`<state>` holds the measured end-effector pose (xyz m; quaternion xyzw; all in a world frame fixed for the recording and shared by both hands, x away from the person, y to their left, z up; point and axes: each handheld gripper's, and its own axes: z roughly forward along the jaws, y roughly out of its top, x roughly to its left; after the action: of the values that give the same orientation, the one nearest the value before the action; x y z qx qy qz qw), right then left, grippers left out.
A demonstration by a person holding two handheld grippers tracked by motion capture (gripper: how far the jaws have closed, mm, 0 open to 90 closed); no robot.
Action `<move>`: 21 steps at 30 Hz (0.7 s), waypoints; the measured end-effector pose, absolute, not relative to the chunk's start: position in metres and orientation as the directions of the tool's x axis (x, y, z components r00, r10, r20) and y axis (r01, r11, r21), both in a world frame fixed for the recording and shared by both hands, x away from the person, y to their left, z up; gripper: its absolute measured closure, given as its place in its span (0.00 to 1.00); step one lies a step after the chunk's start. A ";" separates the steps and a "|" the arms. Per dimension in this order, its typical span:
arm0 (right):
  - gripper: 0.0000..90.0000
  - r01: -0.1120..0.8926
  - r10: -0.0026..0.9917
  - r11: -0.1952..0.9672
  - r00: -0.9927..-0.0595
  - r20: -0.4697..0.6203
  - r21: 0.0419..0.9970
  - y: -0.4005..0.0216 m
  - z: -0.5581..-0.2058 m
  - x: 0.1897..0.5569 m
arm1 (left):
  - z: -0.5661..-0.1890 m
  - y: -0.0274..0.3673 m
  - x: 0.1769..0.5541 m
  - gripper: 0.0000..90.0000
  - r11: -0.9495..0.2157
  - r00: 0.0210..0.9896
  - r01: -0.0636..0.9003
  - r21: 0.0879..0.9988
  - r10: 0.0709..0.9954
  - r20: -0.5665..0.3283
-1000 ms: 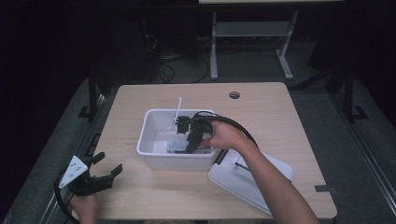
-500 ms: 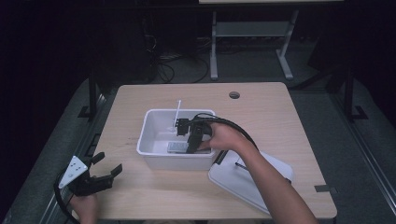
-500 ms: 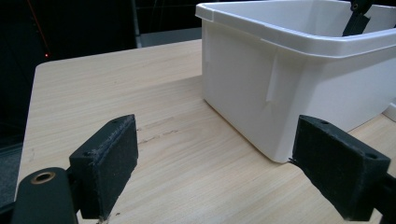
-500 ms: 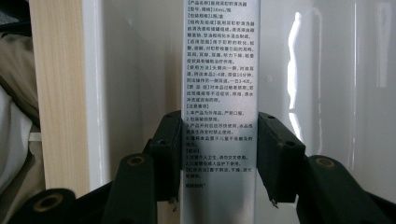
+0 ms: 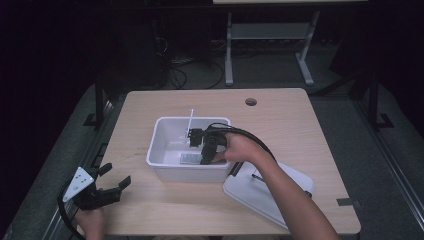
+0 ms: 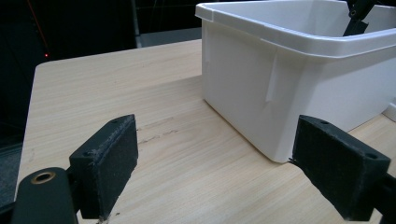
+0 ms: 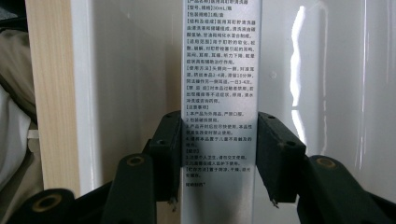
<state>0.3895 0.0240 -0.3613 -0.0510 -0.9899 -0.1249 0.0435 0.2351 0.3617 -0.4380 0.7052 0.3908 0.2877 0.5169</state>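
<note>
Right gripper view looks straight down on a long, narrow silvery box (image 7: 218, 93) lying flat on the floor of the white bin (image 7: 327, 93), its long axis running up and down the frame, away from the jaws and past the top edge. Its upper face is covered in small black printed lines of text, read upright from the gripper's side. The right gripper (image 7: 218, 158) straddles the box across its narrow width, one black pad against each long edge, so the jaws stand at a middling width, closed on the box. From the high view the same box (image 5: 191, 159) is a small grey rectangle on the bin floor near the front wall, with the right gripper (image 5: 206, 159) reaching down into the bin (image 5: 165, 167) from the person's right hand (image 5: 237, 148); the print cannot be made out there. That view also takes in a white lid (image 5: 270, 192) lying on the wooden table (image 5: 300, 125) to the right of the bin. Left gripper view shows the left gripper (image 6: 233, 168) with jaws spread wide and nothing between them, low over the tabletop (image 6: 116, 93), facing the bin's outer wall (image 6: 280, 84).
</note>
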 end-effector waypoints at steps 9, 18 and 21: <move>0.59 0.115 0.093 0.962 -0.991 0.100 0.249 0.022 -0.359 0.390 | -0.438 0.362 0.235 0.15 -0.158 0.529 0.252 0.955 0.848 0.000; 0.59 0.107 0.083 0.958 -0.991 0.103 0.266 0.020 -0.357 0.388 | -0.438 0.362 0.235 0.15 -0.159 0.529 0.252 0.955 0.848 0.002; 0.59 0.113 0.088 0.957 -0.991 0.103 0.267 0.018 -0.355 0.388 | -0.438 0.361 0.235 0.15 -0.160 0.530 0.252 0.954 0.848 0.002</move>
<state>0.3879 0.0184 -0.3546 -0.0510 -0.9882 -0.1374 0.0452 0.2352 0.3614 -0.4379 0.7051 0.3900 0.2877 0.5177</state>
